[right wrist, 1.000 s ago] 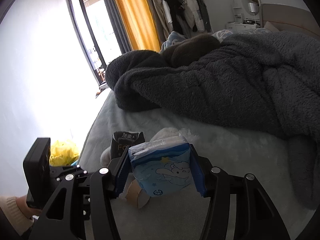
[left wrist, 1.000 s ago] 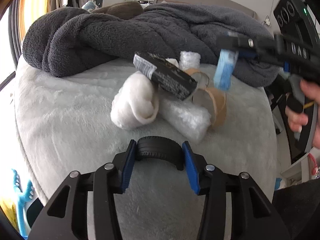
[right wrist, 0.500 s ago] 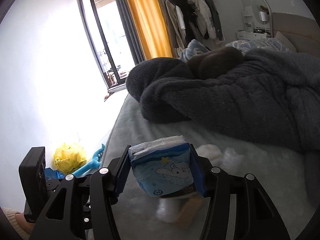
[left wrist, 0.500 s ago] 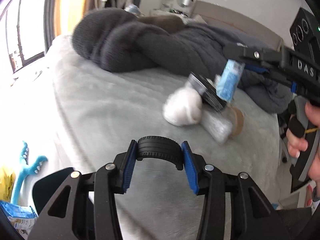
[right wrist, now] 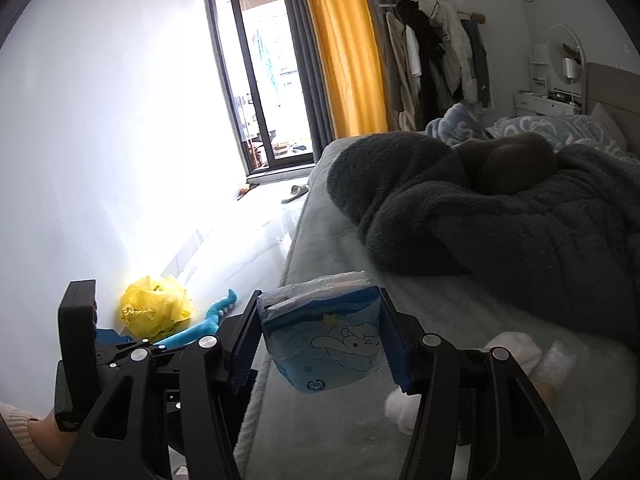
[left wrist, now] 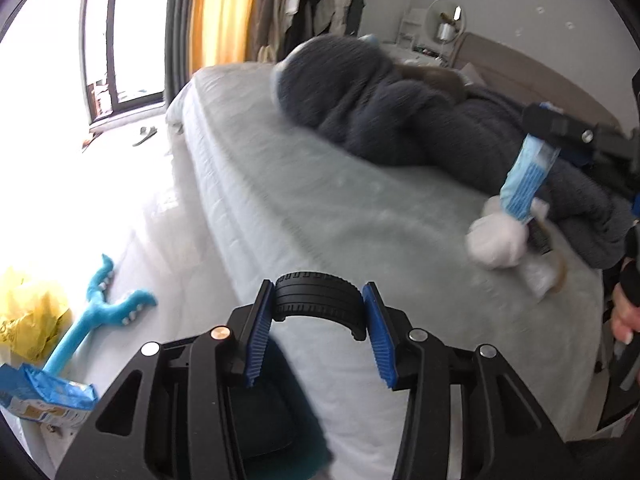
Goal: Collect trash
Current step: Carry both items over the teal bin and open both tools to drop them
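Black ribbed rubber, a curved tyre-like piece [left wrist: 319, 298], sits clamped between the left gripper [left wrist: 318, 334] pads, its arc spanning jaw to jaw. 1 blue tissue pack [right wrist: 326, 342] is pinched upright in the right gripper [right wrist: 320, 344]. Remaining trash [left wrist: 498, 236] lies on the bed [left wrist: 340, 216], ahead and right of the left tool. Both tools point downward past the bed edge toward a dark teal bin [left wrist: 280, 432] directly below the left jaws, the nearer hand.
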`<state>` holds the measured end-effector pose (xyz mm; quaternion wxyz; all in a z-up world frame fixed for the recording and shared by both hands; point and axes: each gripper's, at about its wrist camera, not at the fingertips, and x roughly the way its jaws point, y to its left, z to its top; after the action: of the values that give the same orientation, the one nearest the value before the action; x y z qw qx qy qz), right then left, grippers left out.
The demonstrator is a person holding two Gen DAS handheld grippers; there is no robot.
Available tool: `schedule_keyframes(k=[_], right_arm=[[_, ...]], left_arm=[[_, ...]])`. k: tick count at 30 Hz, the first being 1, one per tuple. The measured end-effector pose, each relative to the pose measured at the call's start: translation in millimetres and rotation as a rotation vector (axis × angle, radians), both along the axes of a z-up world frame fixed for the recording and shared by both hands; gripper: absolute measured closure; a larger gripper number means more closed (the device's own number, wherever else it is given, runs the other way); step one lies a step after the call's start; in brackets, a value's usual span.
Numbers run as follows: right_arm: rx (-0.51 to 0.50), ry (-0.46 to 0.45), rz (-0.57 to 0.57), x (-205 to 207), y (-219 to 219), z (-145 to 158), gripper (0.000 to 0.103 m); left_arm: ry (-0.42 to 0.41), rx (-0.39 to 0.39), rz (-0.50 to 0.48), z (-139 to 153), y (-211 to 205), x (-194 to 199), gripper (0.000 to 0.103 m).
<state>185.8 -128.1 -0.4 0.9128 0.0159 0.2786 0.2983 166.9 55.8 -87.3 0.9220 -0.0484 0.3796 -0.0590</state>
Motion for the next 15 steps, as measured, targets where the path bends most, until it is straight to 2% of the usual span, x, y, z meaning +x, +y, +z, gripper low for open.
schedule_keyframes(k=[2,9,15], right_arm=[[0.003,0.017,0.025,1.7,14.4,-4.8,0.047],[-0.014,0.057,0.103,4.3,62.2,-21.0,0.047],[-0.042,0.104,0.161,3.8,98.1,-40.0,0.047]], left_arm=[[0.046,0.004,0.024,-8.8,12.2,0.8,0.055],[0.13,0.034,0.096,-32.4,54.9,-8.9,0.055],[0.215,0.008,0.132,-56.8,87.3,-15.5,0.055]])
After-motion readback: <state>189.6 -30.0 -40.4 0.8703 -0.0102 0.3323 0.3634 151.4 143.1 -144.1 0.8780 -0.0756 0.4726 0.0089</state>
